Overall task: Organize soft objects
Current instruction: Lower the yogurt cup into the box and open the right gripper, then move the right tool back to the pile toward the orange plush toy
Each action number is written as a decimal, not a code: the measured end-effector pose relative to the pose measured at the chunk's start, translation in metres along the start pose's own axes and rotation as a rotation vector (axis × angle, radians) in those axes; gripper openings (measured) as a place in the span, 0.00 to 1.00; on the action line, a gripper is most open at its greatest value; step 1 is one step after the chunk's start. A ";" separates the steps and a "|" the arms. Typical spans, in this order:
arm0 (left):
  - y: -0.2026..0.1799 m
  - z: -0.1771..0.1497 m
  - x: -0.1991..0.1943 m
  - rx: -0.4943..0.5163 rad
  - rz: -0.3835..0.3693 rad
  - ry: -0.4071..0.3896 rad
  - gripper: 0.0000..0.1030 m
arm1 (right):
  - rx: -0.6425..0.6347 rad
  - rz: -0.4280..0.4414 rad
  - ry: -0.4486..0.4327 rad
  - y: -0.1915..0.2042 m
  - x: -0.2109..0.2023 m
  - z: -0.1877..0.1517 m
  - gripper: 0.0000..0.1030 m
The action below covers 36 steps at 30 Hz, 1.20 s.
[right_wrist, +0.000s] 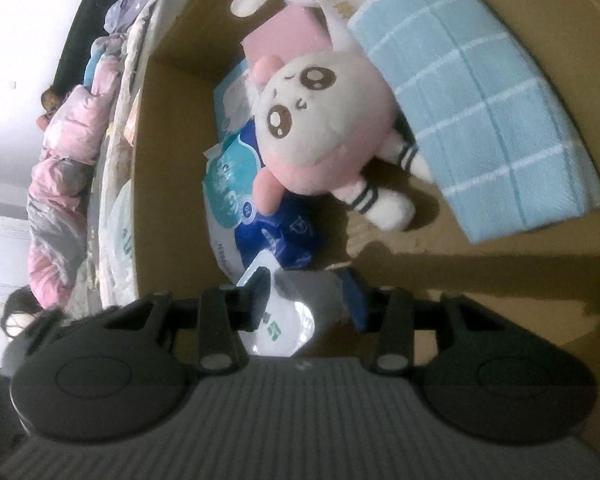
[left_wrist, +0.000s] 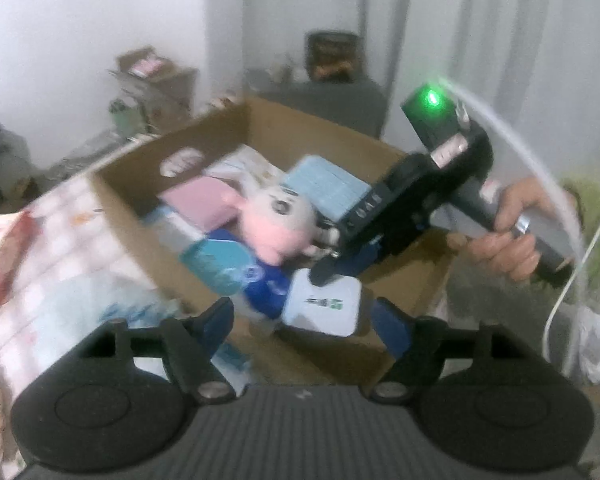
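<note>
An open cardboard box (left_wrist: 140,184) holds a pink-and-white plush toy (left_wrist: 280,220), a light-blue checked towel (left_wrist: 328,184), a pink folded cloth (left_wrist: 204,204) and blue and teal soft packs (left_wrist: 264,284). My right gripper (left_wrist: 328,264) reaches into the box from the right. It is shut on a white soft pack (right_wrist: 296,316), which sits low over the box floor beside the plush toy (right_wrist: 324,120) and the towel (right_wrist: 480,112). My left gripper (left_wrist: 304,316) hovers at the box's near edge, open, its fingers touching nothing.
A hand (left_wrist: 500,236) holds the right gripper's handle, with a white cable (left_wrist: 556,304) behind it. Checked bedding (left_wrist: 60,240) and a pink carton (left_wrist: 4,256) lie left of the box. A pink quilt (right_wrist: 68,140) is bunched beyond the box wall (right_wrist: 172,160). Cluttered shelves (left_wrist: 152,88) stand behind.
</note>
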<state>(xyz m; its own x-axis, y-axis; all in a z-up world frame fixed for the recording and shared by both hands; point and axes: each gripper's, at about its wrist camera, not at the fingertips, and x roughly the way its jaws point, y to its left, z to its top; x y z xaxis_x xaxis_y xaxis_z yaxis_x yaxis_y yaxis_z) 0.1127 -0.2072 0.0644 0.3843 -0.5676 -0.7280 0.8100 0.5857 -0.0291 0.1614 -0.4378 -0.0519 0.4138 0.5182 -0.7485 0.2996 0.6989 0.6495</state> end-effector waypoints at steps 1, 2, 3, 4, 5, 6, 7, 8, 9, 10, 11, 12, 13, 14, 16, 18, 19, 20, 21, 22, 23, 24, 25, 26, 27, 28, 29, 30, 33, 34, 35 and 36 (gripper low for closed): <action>0.004 -0.005 -0.009 -0.017 0.016 -0.012 0.78 | -0.013 0.012 -0.003 -0.002 0.000 0.001 0.34; 0.009 -0.012 -0.016 -0.039 0.037 -0.022 0.78 | -0.022 0.021 -0.003 0.000 0.001 0.002 0.28; 0.015 -0.019 -0.023 -0.066 0.062 -0.032 0.78 | -0.032 0.028 0.001 0.002 0.002 0.001 0.24; 0.019 -0.026 -0.031 -0.085 0.084 -0.040 0.78 | -0.044 0.031 0.006 0.004 0.002 0.000 0.23; 0.026 -0.035 -0.037 -0.110 0.112 -0.049 0.78 | -0.044 0.031 0.006 0.004 0.002 0.000 0.22; 0.033 -0.044 -0.042 -0.139 0.137 -0.052 0.78 | -0.072 0.025 0.013 0.010 0.002 -0.004 0.22; 0.039 -0.052 -0.047 -0.170 0.158 -0.050 0.78 | -0.074 0.029 0.025 0.012 0.004 -0.007 0.22; 0.046 -0.060 -0.052 -0.206 0.174 -0.047 0.78 | -0.070 0.036 0.037 0.013 0.005 -0.009 0.22; 0.053 -0.068 -0.056 -0.241 0.185 -0.047 0.78 | -0.062 0.047 0.047 0.012 0.006 -0.011 0.22; 0.059 -0.076 -0.060 -0.275 0.195 -0.046 0.78 | -0.054 0.057 0.057 0.013 0.008 -0.013 0.22; 0.066 -0.084 -0.063 -0.308 0.206 -0.044 0.78 | -0.048 0.065 0.063 0.013 0.009 -0.015 0.22; 0.071 -0.092 -0.066 -0.335 0.217 -0.041 0.78 | -0.040 0.075 0.070 0.013 0.011 -0.017 0.22; 0.076 -0.099 -0.069 -0.355 0.229 -0.039 0.78 | -0.037 0.079 0.078 0.014 0.012 -0.019 0.22; 0.080 -0.104 -0.071 -0.374 0.241 -0.036 0.78 | -0.038 0.076 0.072 0.015 0.012 -0.021 0.23; 0.086 -0.117 -0.076 -0.406 0.257 -0.038 0.78 | -0.033 0.074 0.070 0.016 0.010 -0.024 0.23; 0.090 -0.127 -0.082 -0.430 0.270 -0.045 0.78 | -0.029 0.079 0.068 0.015 0.010 -0.024 0.24; 0.091 -0.132 -0.084 -0.441 0.280 -0.050 0.78 | -0.031 0.079 0.062 0.016 0.009 -0.025 0.24; 0.092 -0.134 -0.085 -0.447 0.291 -0.054 0.78 | -0.030 0.077 0.059 0.016 0.010 -0.025 0.24; 0.092 -0.137 -0.089 -0.450 0.303 -0.059 0.78 | -0.025 0.075 0.050 0.018 0.008 -0.026 0.25; 0.092 -0.142 -0.093 -0.451 0.318 -0.066 0.79 | -0.024 0.076 0.033 0.019 0.006 -0.026 0.26; 0.093 -0.146 -0.097 -0.452 0.330 -0.071 0.79 | -0.028 0.074 0.016 0.020 0.004 -0.025 0.29; 0.094 -0.149 -0.101 -0.453 0.342 -0.075 0.79 | -0.036 0.064 -0.004 0.023 0.000 -0.026 0.32; 0.093 -0.152 -0.103 -0.453 0.352 -0.078 0.80 | -0.049 0.053 -0.027 0.029 -0.005 -0.027 0.33; 0.095 -0.156 -0.105 -0.453 0.361 -0.081 0.80 | -0.060 0.045 -0.046 0.032 -0.010 -0.028 0.36; 0.097 -0.160 -0.107 -0.454 0.370 -0.084 0.80 | -0.076 0.029 -0.071 0.038 -0.016 -0.030 0.39; 0.099 -0.163 -0.110 -0.454 0.381 -0.087 0.80 | -0.091 0.011 -0.095 0.043 -0.023 -0.031 0.40; 0.101 -0.166 -0.112 -0.454 0.391 -0.091 0.80 | -0.112 -0.012 -0.122 0.050 -0.030 -0.033 0.40; 0.103 -0.169 -0.114 -0.455 0.398 -0.096 0.80 | -0.134 -0.032 -0.150 0.057 -0.038 -0.034 0.40; 0.110 -0.174 -0.121 -0.461 0.416 -0.122 0.80 | -0.181 -0.055 -0.212 0.079 -0.056 -0.038 0.40; 0.113 -0.173 -0.122 -0.460 0.421 -0.130 0.80 | -0.194 -0.052 -0.225 0.088 -0.059 -0.039 0.40; 0.117 -0.172 -0.124 -0.457 0.428 -0.141 0.80 | -0.210 -0.039 -0.236 0.099 -0.061 -0.040 0.40; 0.122 -0.170 -0.125 -0.453 0.436 -0.151 0.80 | -0.227 -0.016 -0.240 0.111 -0.061 -0.039 0.41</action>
<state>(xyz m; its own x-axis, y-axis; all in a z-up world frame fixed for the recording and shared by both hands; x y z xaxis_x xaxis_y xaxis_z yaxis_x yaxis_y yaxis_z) 0.0885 0.0333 0.0357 0.7204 -0.2784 -0.6352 0.3114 0.9482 -0.0624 0.1359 -0.3721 0.0607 0.6093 0.3941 -0.6881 0.1196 0.8121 0.5711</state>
